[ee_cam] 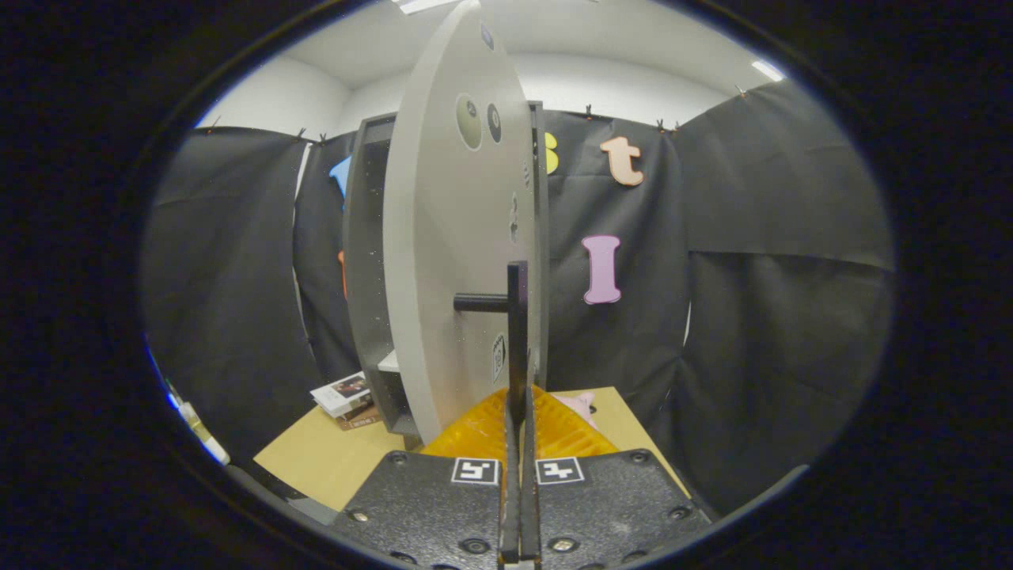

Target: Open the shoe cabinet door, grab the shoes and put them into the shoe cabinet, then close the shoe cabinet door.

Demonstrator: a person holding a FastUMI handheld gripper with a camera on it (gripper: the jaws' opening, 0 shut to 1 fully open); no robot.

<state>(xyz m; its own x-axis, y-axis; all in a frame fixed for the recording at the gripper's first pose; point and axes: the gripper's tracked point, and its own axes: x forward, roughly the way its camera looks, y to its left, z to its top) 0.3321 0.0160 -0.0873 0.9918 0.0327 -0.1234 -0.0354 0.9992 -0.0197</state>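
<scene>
Here, cabinet door (451,237) edge-on, handle (516,332) upright.

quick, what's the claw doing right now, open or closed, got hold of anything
Claw: closed on the door handle of the shoe cabinet door, which stands swung open, edge-on.

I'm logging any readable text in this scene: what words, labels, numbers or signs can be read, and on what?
No text here can be read.
Sticker on the cabinet door: too small to read.
Covers of the books on the table: blurred.
Square markers on the gripper, whose fingers are shut on the door handle: coded patterns, no words.
</scene>
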